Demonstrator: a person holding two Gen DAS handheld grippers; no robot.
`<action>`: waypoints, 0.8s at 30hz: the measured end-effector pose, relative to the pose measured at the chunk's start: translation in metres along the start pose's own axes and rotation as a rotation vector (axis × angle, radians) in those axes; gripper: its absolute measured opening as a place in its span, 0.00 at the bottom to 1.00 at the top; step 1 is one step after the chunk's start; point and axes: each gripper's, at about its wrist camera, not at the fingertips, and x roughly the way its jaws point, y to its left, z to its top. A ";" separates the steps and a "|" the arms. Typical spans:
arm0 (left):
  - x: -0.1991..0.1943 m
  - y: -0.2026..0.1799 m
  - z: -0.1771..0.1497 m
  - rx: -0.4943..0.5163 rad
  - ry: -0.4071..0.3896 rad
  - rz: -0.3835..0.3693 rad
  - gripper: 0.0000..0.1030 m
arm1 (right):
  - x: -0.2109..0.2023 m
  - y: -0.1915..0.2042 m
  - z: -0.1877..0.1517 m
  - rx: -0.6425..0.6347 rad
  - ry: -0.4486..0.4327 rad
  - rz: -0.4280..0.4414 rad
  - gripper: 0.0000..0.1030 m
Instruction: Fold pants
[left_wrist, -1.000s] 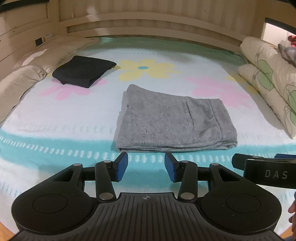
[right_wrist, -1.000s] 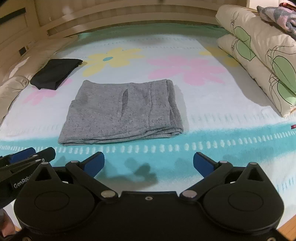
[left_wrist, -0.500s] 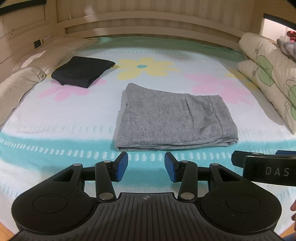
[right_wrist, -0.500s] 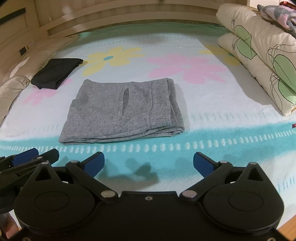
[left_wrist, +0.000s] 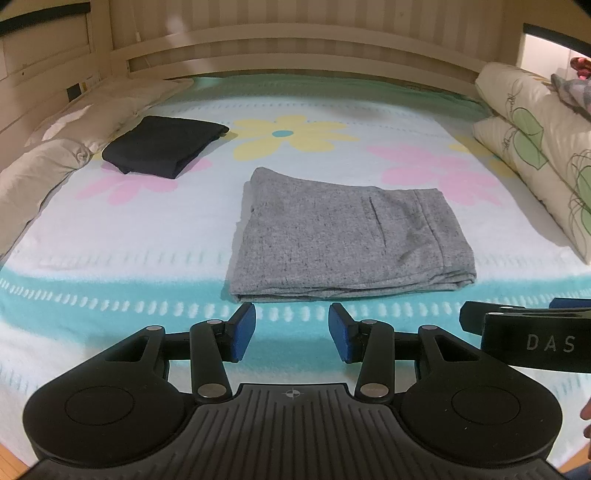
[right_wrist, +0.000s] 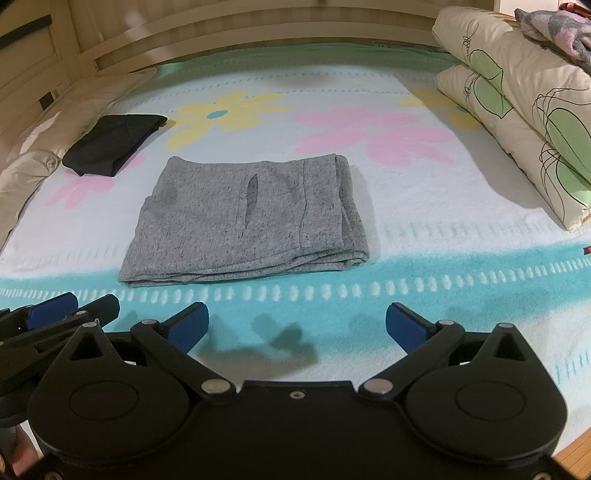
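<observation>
Grey pants (left_wrist: 343, 236) (right_wrist: 243, 221) lie folded into a flat rectangle on the flowered blanket, a pocket slit facing up. My left gripper (left_wrist: 291, 332) hovers just in front of their near edge, jaws partly apart with nothing between the blue pads. Wide open and empty, my right gripper (right_wrist: 295, 326) hangs over the teal band of the blanket, short of the pants' near right corner. Each gripper shows at the edge of the other's view.
A folded black garment (left_wrist: 162, 149) (right_wrist: 110, 144) lies at the back left by beige pillows (left_wrist: 48, 158). Stacked leaf-print pillows (right_wrist: 517, 122) line the right side. A wooden headboard (left_wrist: 295, 48) closes the far end. The bed's front edge runs below the grippers.
</observation>
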 end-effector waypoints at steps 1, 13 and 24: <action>0.000 0.000 0.000 0.001 -0.001 0.001 0.42 | 0.000 0.000 0.000 0.000 0.001 0.000 0.99; 0.000 -0.002 0.000 0.005 0.000 0.000 0.42 | 0.001 0.000 -0.001 -0.002 0.005 0.004 0.99; 0.000 -0.002 -0.001 0.007 -0.002 0.003 0.42 | 0.001 0.001 -0.003 -0.005 0.010 0.007 0.99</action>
